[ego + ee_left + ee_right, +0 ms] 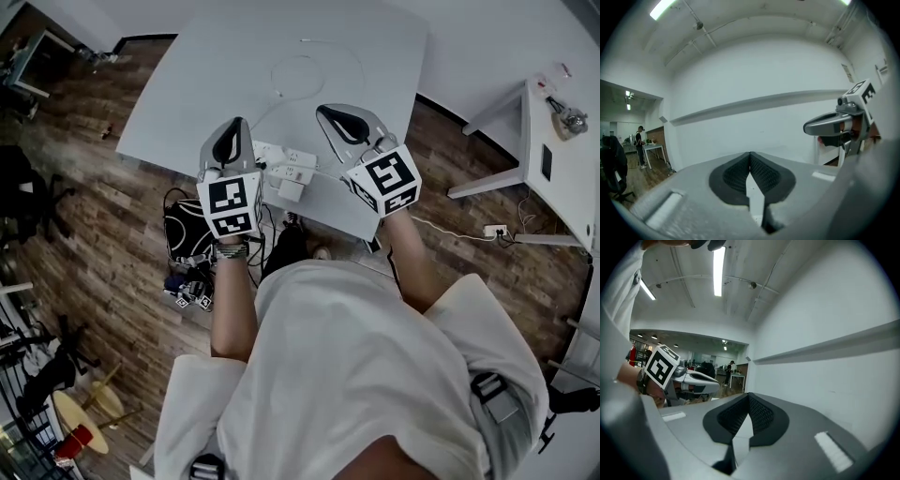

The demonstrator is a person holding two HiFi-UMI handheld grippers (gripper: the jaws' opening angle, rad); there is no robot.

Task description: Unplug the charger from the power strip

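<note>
Left claw (228, 145) and right claw (342, 124): both closed on nothing, held about level. White charger (292, 188) sits below and between them, against the power strip (284, 159) near the table (187, 84) edge; plugged in or not, cannot tell. Likely light, rigid, smooth plastic: pinch its flat sides, brace the strip. No legible print.

Table (197, 84): pale grey, rectangular, on wood-plank floor. Bore a white power strip (274, 155) near its front edge, a white charger (292, 189) against the strip, and a thin white cable (273, 77) looped mid-top.
</note>
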